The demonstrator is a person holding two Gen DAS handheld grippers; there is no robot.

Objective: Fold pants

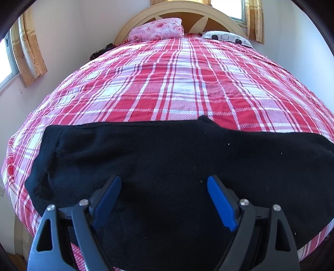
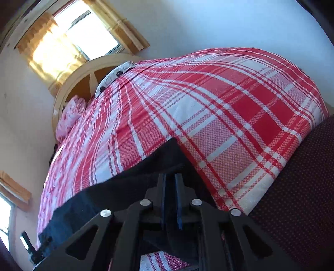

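Black pants lie spread sideways across the near end of a bed with a red and white plaid cover. My left gripper is open above the pants' near part, its blue pads wide apart and empty. In the right wrist view my right gripper is shut on an edge of the black pants and holds the cloth lifted off the plaid cover. The pinched cloth hides the fingertips.
A pink floral pillow and a white patterned pillow lie by the round wooden headboard. Curtained windows are at left and back right. A dark red dotted surface sits beside the bed's right edge.
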